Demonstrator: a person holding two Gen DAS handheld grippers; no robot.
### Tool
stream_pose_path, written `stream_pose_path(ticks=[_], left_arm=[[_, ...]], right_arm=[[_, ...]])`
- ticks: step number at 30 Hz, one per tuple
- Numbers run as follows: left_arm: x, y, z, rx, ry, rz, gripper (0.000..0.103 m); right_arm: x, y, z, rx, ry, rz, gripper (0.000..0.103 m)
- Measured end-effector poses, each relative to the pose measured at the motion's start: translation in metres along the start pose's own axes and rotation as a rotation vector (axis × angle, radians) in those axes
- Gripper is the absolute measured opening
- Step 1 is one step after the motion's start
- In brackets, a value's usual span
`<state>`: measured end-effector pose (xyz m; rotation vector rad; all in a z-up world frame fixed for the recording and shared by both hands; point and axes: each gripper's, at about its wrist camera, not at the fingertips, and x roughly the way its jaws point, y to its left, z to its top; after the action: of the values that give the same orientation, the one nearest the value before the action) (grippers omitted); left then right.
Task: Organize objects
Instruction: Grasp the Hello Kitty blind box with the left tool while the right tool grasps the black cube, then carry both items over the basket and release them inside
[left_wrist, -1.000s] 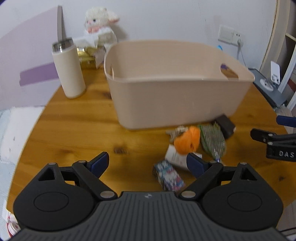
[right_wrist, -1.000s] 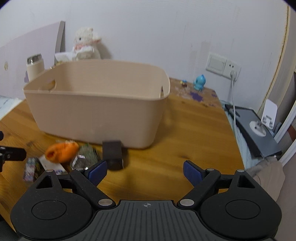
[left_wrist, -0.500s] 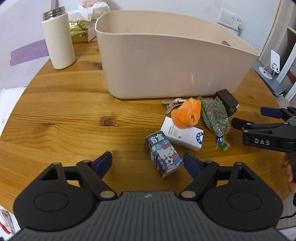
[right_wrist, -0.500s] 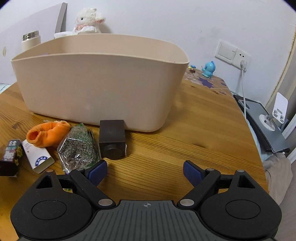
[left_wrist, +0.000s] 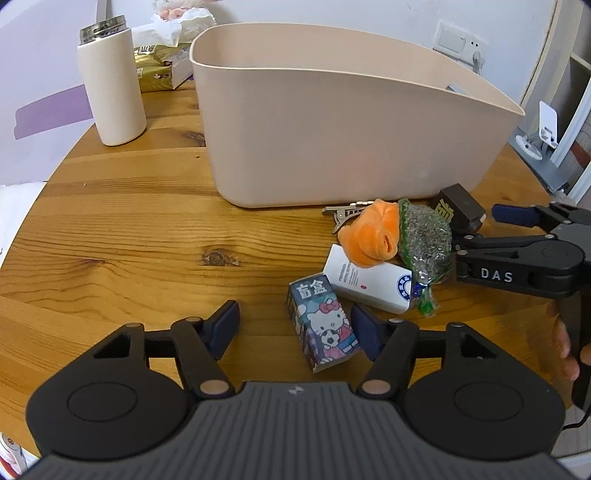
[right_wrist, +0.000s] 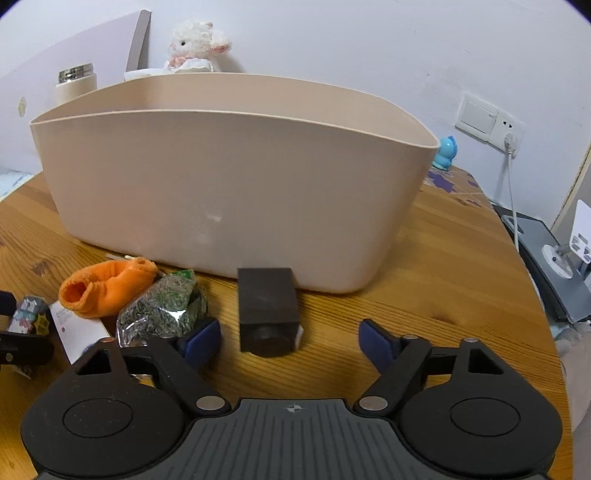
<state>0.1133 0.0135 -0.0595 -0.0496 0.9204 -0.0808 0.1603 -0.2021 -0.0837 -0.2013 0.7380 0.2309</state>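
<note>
Here a small heap of objects lies on the wooden table (left_wrist: 110, 236), just in front of the near wall of a beige plastic bin (left_wrist: 332, 122). Nearest the left gripper (left_wrist: 293, 325) is a cartoon-printed blind box (left_wrist: 323, 328), lying partly between its blue-padded fingers; the jaws stand wide and neither pad is seen pressing it. Just beyond it, a white carton (left_wrist: 369, 280) lies flat, with an orange sock (left_wrist: 369, 236) resting on its far end. To the right of the sock sits a clear bag of dried green herbs (left_wrist: 424, 240), and behind them a set of keys (left_wrist: 343, 214) lies close to the bin's base. A dark brown box (right_wrist: 266, 310) stands near the bin's right end, directly ahead of the right gripper (right_wrist: 290, 339), whose jaws are also spread wide with nothing between them; its left pad is just beside the herb bag. Far left on the table stands a cream thermos (left_wrist: 110, 85), with a tissue pack (left_wrist: 159, 66) behind it. A white plush toy (right_wrist: 195, 44) sits against the wall beyond the bin, and a blue figurine (right_wrist: 445, 151) stands at the far right.
</note>
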Motion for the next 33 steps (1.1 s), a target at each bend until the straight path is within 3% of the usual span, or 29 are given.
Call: stream_pose_path(ticks=[1, 2, 4, 5, 6, 14, 24, 33], left_arm=[[0.0, 0.0, 0.0, 0.0, -0.004, 0.002, 0.064], [0.0, 0.0, 0.001, 0.006, -0.009, 0.013, 0.055], [0.0, 0.0, 0.001, 0.017, -0.021, 0.036, 0.036], [0.0, 0.001, 0.001, 0.016, -0.023, 0.038, 0.025], [0.0, 0.002, 0.001, 0.009, -0.023, 0.03, 0.025], [-0.01, 0.003, -0.001, 0.016, -0.046, 0.006, 0.025], [-0.057, 0.0, 0.014, 0.034, -0.177, 0.01, 0.025], [-0.091, -0.005, 0.043, 0.049, -0.297, 0.025, 0.025]], right_arm=[[0.001, 0.0, 0.001, 0.01, 0.001, 0.01, 0.068], [0.001, -0.001, 0.002, 0.021, 0.002, 0.024, 0.063], [-0.001, 0.0, 0.002, 0.039, 0.006, 0.047, 0.041], [-0.003, 0.002, 0.001, 0.042, 0.008, 0.05, 0.038], [-0.004, 0.004, 0.001, 0.039, 0.008, 0.047, 0.03], [-0.028, 0.002, -0.004, 0.045, -0.03, 0.038, 0.029], [-0.089, -0.012, 0.012, 0.064, -0.164, 0.028, 0.029], [-0.121, -0.023, 0.045, 0.092, -0.283, 0.015, 0.029]])
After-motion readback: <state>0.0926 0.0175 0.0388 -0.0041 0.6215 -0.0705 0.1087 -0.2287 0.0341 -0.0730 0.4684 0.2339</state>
